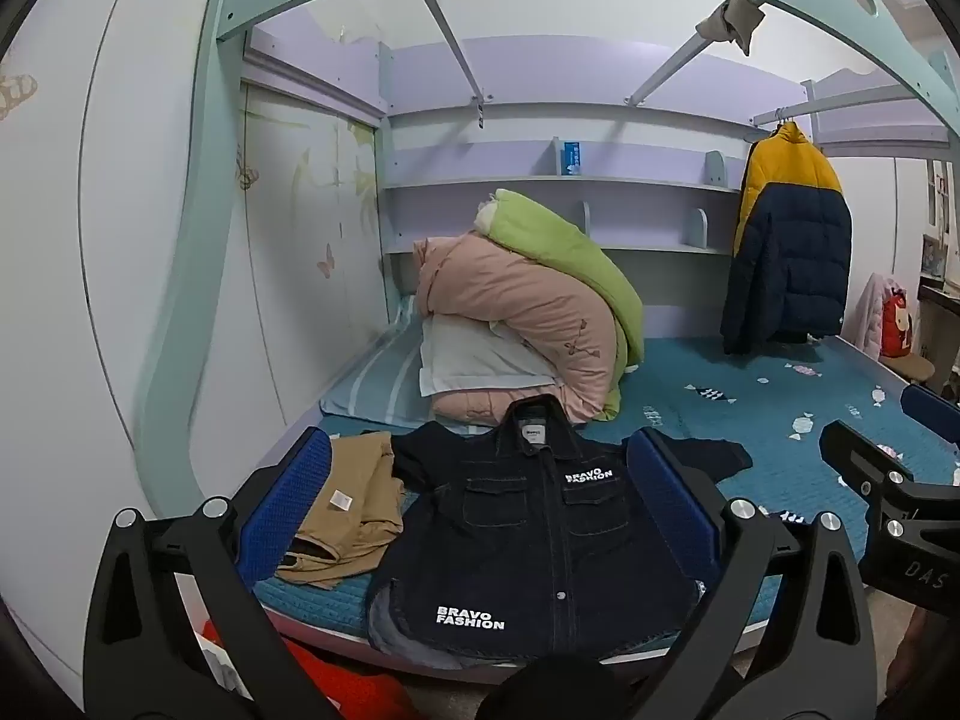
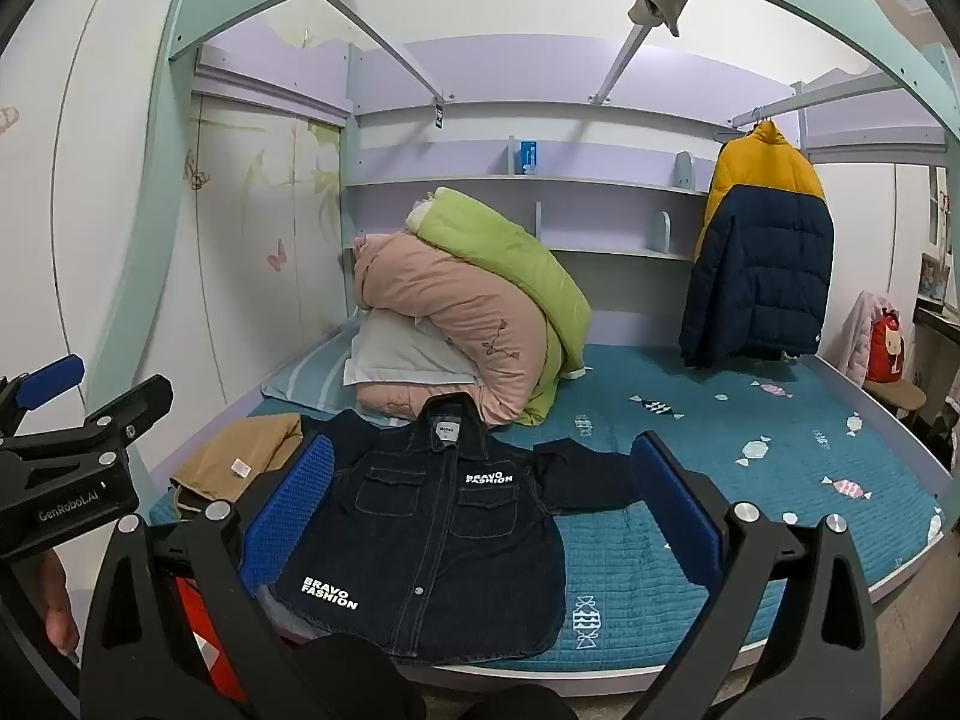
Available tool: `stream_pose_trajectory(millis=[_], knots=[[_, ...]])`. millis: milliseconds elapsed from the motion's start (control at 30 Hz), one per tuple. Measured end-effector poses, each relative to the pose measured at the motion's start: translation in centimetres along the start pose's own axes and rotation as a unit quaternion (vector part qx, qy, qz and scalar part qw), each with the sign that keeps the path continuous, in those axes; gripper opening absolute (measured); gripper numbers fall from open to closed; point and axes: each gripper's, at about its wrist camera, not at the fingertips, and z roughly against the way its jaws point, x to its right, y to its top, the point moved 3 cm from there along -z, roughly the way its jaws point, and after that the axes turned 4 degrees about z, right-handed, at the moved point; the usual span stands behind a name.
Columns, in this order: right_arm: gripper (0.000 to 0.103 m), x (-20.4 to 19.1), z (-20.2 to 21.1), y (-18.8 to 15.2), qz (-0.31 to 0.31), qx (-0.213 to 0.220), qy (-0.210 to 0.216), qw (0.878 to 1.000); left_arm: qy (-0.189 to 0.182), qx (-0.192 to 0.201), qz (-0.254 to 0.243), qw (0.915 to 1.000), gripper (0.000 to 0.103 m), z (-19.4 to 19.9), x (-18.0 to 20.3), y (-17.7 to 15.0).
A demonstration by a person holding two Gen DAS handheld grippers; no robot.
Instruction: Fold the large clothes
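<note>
At six o'clock on the teal bed [image 1: 780, 480], a dark denim shirt [image 1: 528, 540] spread flat, beneath both wide-open, empty hand-held grippers: left [image 1: 480, 504], right [image 2: 480, 510]. Tan garment [image 1: 354, 510] at nine o'clock; piled quilts [image 2: 468, 300] at twelve.

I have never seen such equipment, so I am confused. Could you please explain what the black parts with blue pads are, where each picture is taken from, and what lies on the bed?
These are two hand-held grippers, one in each hand of a person; there is no robot arm. Each carries a wide-angle camera that looks forward between its two blue-padded fingers. One picture comes from the left gripper, the other from the right gripper; each view also catches the other tool at its edge. Both are open and hold nothing. On the bed a dark denim shirt lies spread flat, front up, with tan trousers beside it. Behind them is a pile of bedding, and a jacket hangs from a rail.
</note>
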Motion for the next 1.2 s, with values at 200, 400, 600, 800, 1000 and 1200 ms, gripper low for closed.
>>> stream_pose_trajectory(millis=[200,400,600,800,1000,1200], knots=[[0.096,0.0,0.0,0.0,-0.002,-0.001,0.001,1.000,-0.004,-0.005,0.004,1.0000,0.098,-0.2,-0.4,0.0],[0.096,-0.1,0.0,-0.3,-0.004,-0.003,0.001,1.000,0.000,0.000,-0.006,1.0000,0.098,0.1,-0.2,-0.1],[0.096,-0.1,0.1,-0.2,-0.005,-0.003,0.002,1.000,0.000,0.000,-0.005,1.0000,0.098,0.2,-0.2,-0.1],[0.096,-0.2,0.2,-0.2,-0.006,-0.002,0.002,1.000,0.003,0.001,-0.005,1.0000,0.098,-0.1,0.4,-0.3],[0.096,-0.3,0.3,-0.2,-0.006,-0.002,0.002,1.000,0.001,0.001,-0.006,1.0000,0.098,-0.1,0.3,-0.4],[0.096,-0.3,0.1,-0.1,-0.006,0.000,0.001,1.000,0.002,0.002,-0.005,1.0000,0.098,-0.1,0.4,-0.4]])
